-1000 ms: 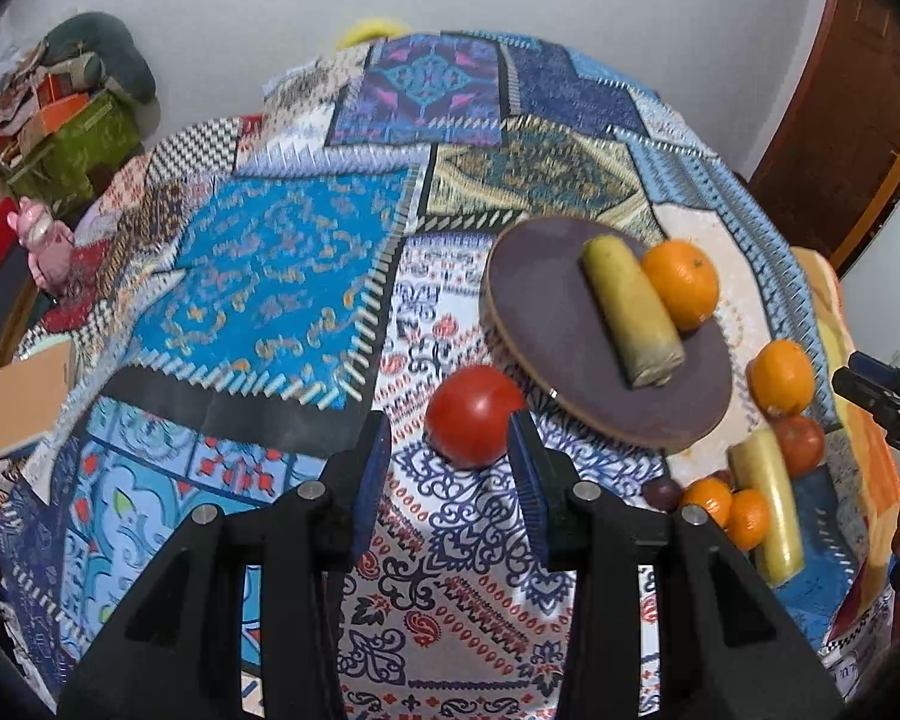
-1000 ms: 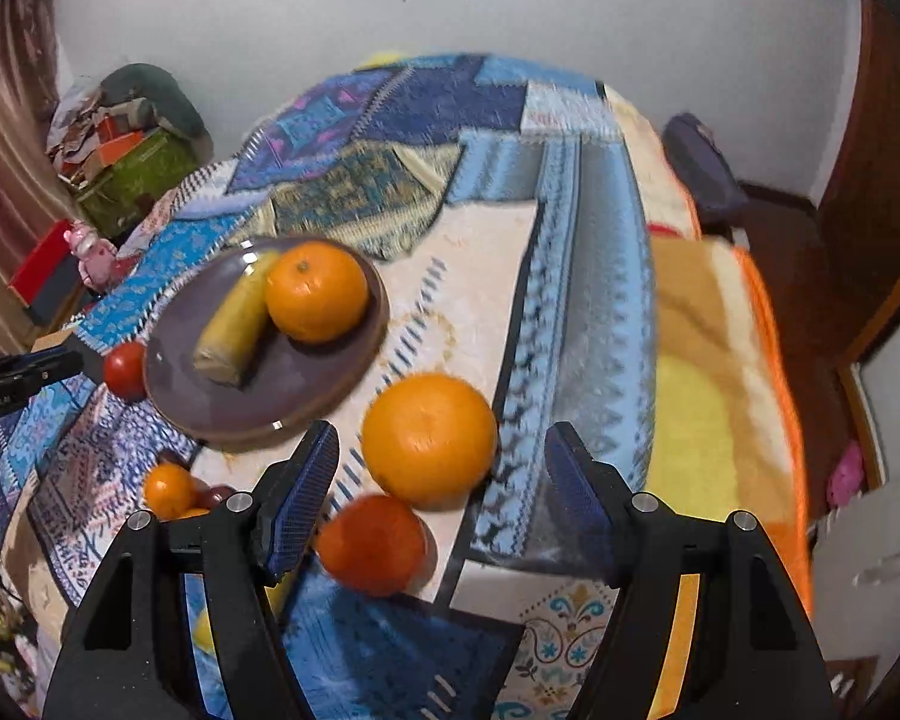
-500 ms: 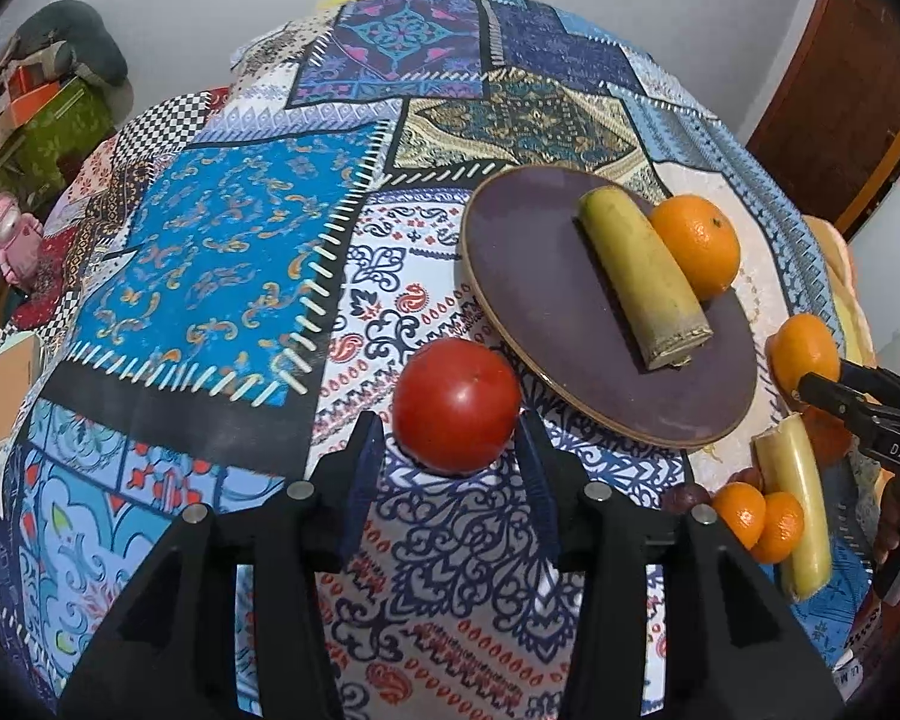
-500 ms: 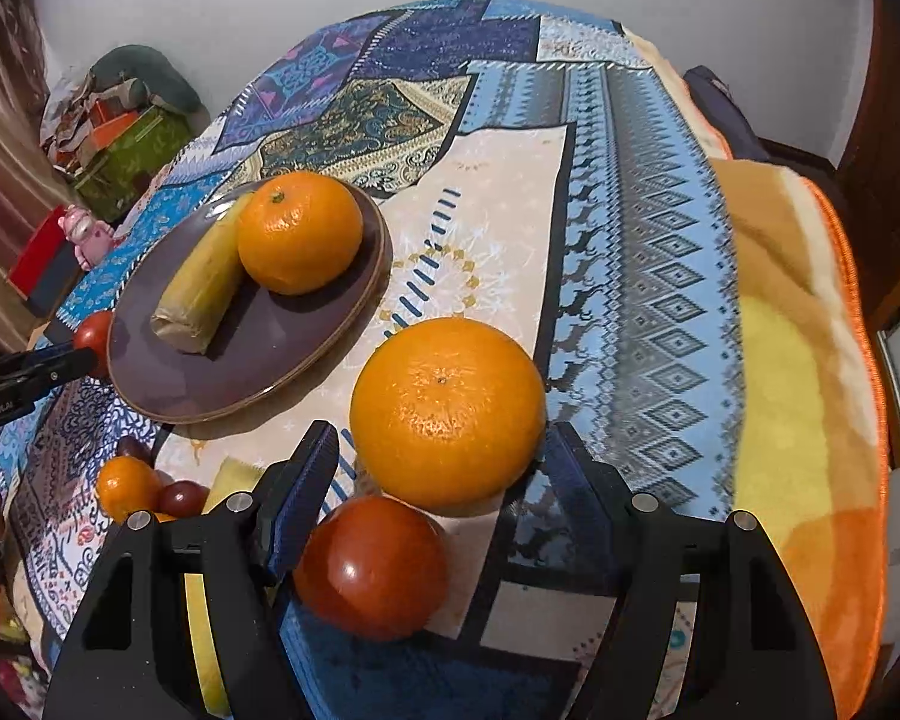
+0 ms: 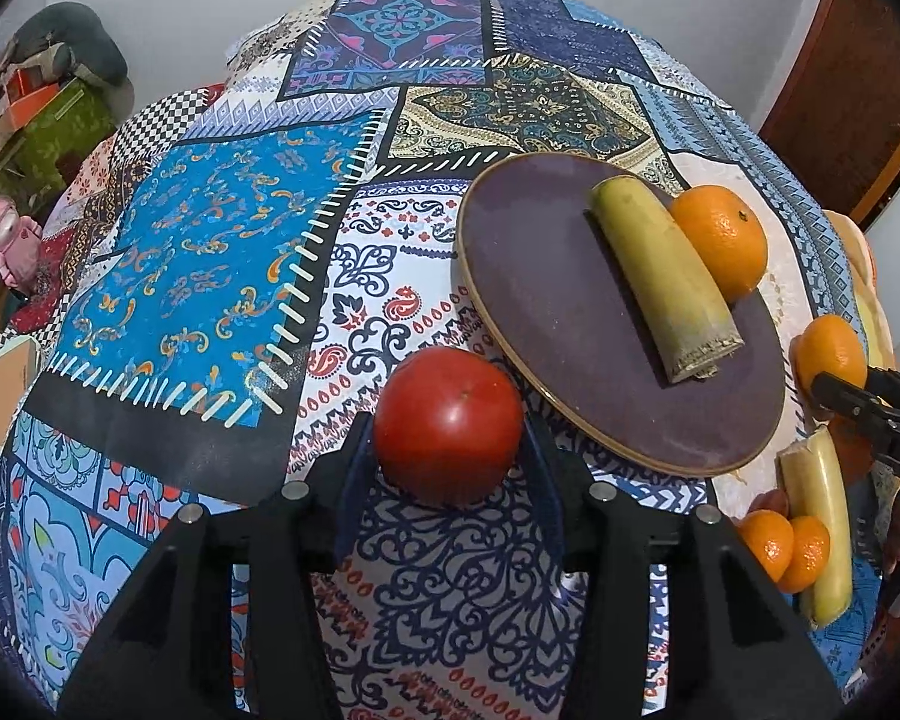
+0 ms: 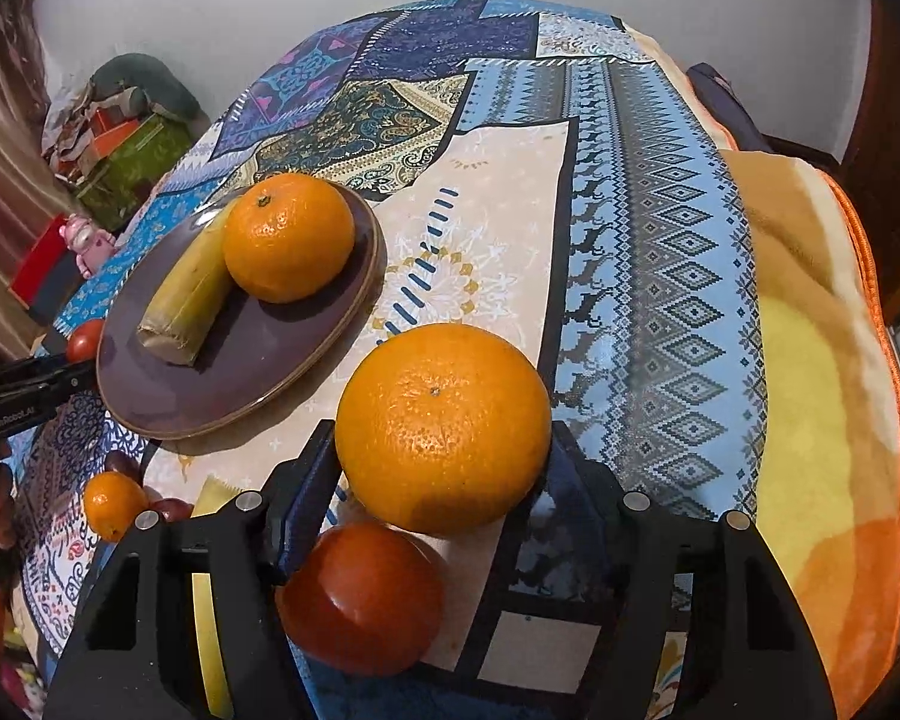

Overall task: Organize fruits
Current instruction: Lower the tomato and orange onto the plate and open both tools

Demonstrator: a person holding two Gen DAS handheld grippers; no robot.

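Note:
A dark round plate [image 5: 546, 276] on the patterned cloth holds a cut banana [image 5: 660, 276] and an orange [image 5: 723, 240]; it also shows in the right wrist view [image 6: 270, 360]. My left gripper [image 5: 447, 456] is shut on a red tomato [image 5: 448, 425] just left of the plate's near rim. My right gripper [image 6: 441, 468] is shut on a large orange [image 6: 443, 426] right of the plate. A second red tomato [image 6: 360, 597] lies below it.
Near the plate's right side lie another banana [image 5: 819, 522], small oranges [image 5: 783, 543] and a dark plum [image 6: 171, 507]. Boxes and a pink toy [image 5: 9, 234] stand off the far left. An orange-yellow blanket [image 6: 822, 420] covers the right edge.
Both grippers moved forward and closed: the left fingers now clamp the red tomato, the right fingers now clamp the large orange.

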